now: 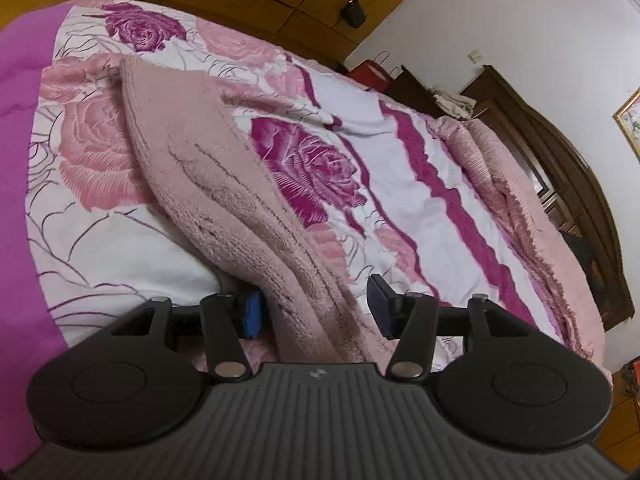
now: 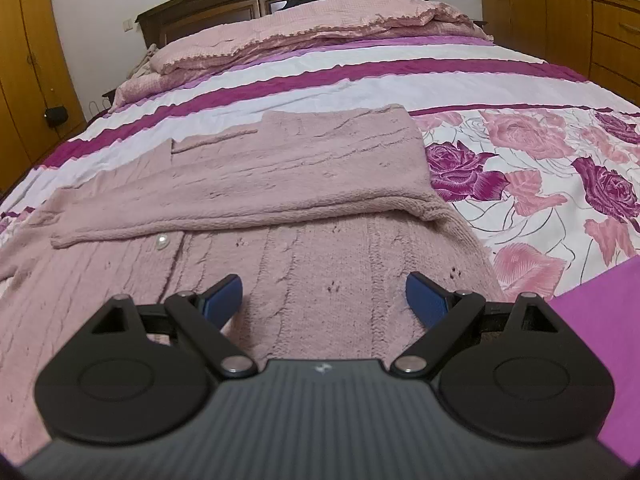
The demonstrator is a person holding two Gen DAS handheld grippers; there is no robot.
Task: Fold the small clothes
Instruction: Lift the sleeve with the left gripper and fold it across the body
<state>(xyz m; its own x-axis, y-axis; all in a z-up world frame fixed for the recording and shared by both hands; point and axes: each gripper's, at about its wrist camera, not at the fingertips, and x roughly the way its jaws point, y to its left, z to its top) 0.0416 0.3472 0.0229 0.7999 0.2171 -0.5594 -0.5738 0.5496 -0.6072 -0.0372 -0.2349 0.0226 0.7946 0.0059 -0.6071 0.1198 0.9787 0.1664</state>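
A pink cable-knit sweater point(image 2: 304, 248) lies flat on the rose-patterned bedspread point(image 2: 520, 160), with one sleeve point(image 2: 240, 192) folded across its body and a pearl button point(image 2: 162, 242) showing. My right gripper point(image 2: 324, 296) hovers low over the sweater's body, jaws wide open and holding nothing. In the left wrist view a long fold of the same sweater point(image 1: 208, 168) runs from the bed down between the jaws of my left gripper point(image 1: 316, 310). Those jaws stand partly apart on either side of the fabric, and the pads do not visibly press it.
Pink pillows point(image 2: 320, 20) and a dark wooden headboard point(image 2: 224, 4) close the far end of the bed. Wooden wardrobes point(image 2: 24, 60) stand on the left and a wooden dresser point(image 2: 560, 28) on the right. A red bag point(image 1: 370, 72) sits beside the bed.
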